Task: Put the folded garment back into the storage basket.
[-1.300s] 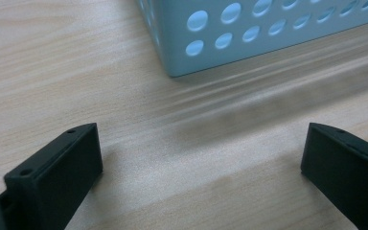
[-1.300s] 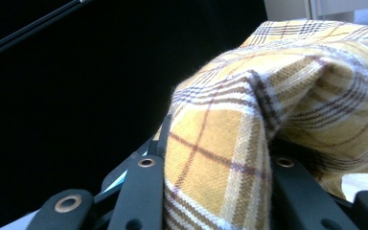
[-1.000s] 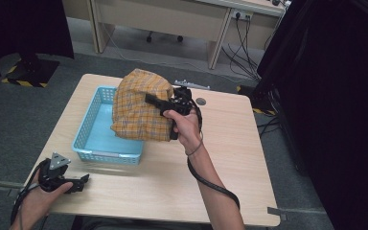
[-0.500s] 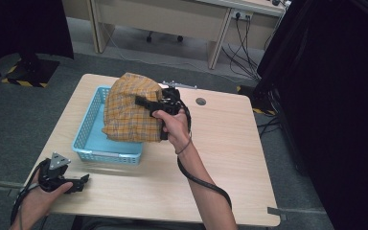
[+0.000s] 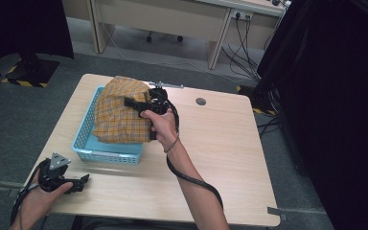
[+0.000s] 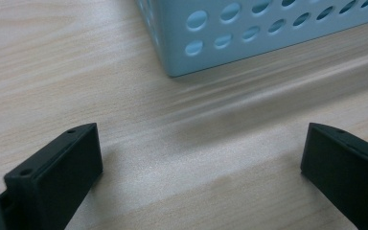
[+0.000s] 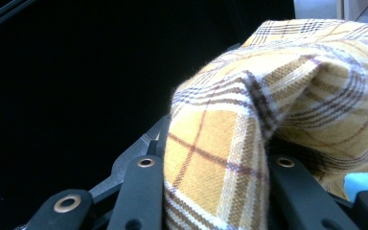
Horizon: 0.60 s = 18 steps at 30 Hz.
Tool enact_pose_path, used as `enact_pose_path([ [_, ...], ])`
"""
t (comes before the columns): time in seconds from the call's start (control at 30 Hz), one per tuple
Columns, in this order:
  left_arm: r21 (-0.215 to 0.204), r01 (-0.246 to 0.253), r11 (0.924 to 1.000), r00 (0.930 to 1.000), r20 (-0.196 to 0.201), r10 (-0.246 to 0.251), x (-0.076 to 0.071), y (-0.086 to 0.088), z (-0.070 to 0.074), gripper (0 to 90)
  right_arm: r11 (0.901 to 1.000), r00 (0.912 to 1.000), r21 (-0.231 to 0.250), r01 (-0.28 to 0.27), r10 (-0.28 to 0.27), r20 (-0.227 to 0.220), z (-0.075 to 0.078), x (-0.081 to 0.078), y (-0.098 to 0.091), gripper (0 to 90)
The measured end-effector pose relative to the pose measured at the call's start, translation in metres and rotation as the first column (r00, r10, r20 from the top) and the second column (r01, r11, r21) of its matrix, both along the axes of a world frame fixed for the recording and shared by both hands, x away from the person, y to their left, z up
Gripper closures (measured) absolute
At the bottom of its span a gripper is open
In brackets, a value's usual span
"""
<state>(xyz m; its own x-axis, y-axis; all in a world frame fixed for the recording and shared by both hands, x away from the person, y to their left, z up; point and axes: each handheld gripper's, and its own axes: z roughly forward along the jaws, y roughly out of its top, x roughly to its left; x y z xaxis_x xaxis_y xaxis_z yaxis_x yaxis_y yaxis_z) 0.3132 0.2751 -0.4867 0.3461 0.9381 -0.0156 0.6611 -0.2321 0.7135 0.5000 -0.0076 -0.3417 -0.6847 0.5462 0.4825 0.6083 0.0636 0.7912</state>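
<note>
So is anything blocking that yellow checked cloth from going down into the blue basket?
Nothing visible blocks it. The right hand-held gripper is shut on the yellow plaid cloth, which already drapes over the light blue perforated basket. The cloth covers most of the basket's inside, so what lies under it cannot be told.

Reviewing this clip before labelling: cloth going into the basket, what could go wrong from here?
1. The right gripper pinches just one fold of the yellow plaid cloth; the fold could slip out.
2. The cloth bulges above the blue basket and hangs past its right wall; it may spill onto the table.
3. The left gripper rests open, away from the basket, so a tug could slide it.
</note>
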Motion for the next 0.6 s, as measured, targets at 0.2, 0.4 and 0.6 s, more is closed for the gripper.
enact_pose_path([
  [0.2, 0.0, 0.001, 1.0, 1.0, 0.0, -0.001, 0.0, 0.0, 0.0, 0.0, 1.0, 1.0, 0.0, -0.001, 0.001, -0.009, -0.003, 0.0, 0.007, 70.0],
  [0.4, 0.0, 0.002, 1.0, 1.0, 0.0, -0.002, 0.0, 0.0, 0.0, 0.0, 1.0, 0.9997, -0.002, 0.002, -0.002, -0.022, -0.007, 0.002, 0.012, 69.8],
  [0.6, 0.0, 0.002, 1.0, 1.0, 0.0, -0.002, 0.0, 0.0, 0.0, 0.0, 1.0, 0.9994, -0.003, 0.001, -0.001, -0.035, -0.011, 0.003, 0.017, 69.8],
])
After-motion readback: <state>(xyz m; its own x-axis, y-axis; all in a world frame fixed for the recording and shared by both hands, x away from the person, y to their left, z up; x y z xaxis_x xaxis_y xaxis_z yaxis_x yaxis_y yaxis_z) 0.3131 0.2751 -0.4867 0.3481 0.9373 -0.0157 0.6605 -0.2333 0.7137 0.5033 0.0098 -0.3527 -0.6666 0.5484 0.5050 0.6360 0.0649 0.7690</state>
